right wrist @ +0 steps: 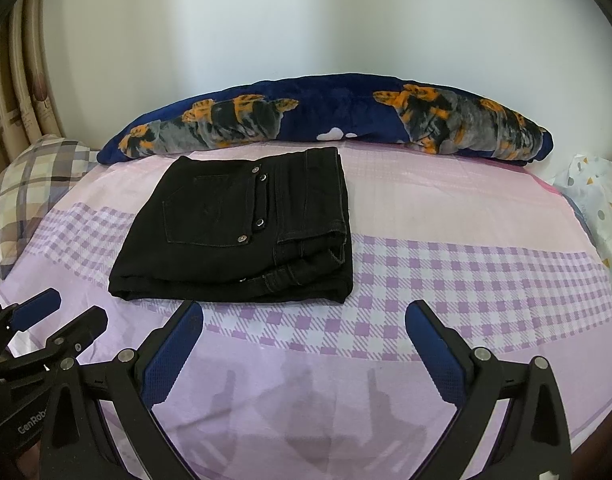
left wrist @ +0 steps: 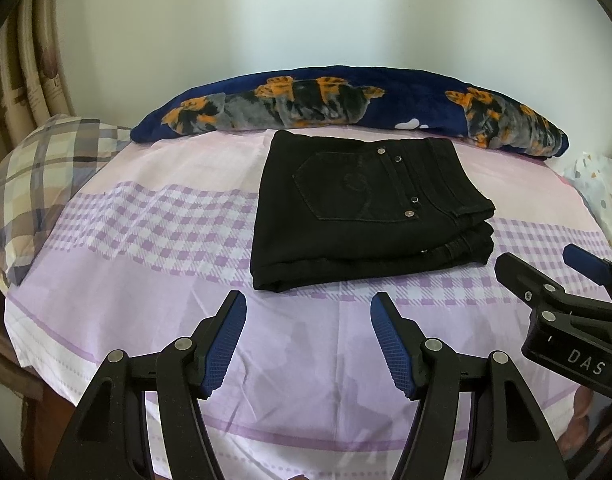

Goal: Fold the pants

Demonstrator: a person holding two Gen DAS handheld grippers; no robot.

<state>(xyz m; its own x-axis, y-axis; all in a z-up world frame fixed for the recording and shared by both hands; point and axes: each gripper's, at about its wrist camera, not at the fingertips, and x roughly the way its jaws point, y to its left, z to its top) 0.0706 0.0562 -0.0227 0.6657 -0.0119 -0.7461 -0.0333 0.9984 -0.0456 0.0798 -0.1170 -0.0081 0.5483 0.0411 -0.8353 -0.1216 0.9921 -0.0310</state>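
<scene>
- bed sheet [left wrist: 146,264], pink with lilac check bands, lying flat over the bed
- navy blanket [right wrist: 346,108] with orange-grey tiger print, rolled, lying along the far edge against the white wall [right wrist: 266,20]
- plaid pillow [left wrist: 38,184] sitting at left
- beige curtain [left wrist: 30,64] hanging behind it
- dotted white fabric [right wrist: 598,204] showing at right edge

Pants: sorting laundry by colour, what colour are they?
Black pants, silver rivets; right wrist view.

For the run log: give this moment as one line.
pants: folded, on bed | left gripper: open, empty | right gripper: open, empty | blanket: behind pants
</scene>
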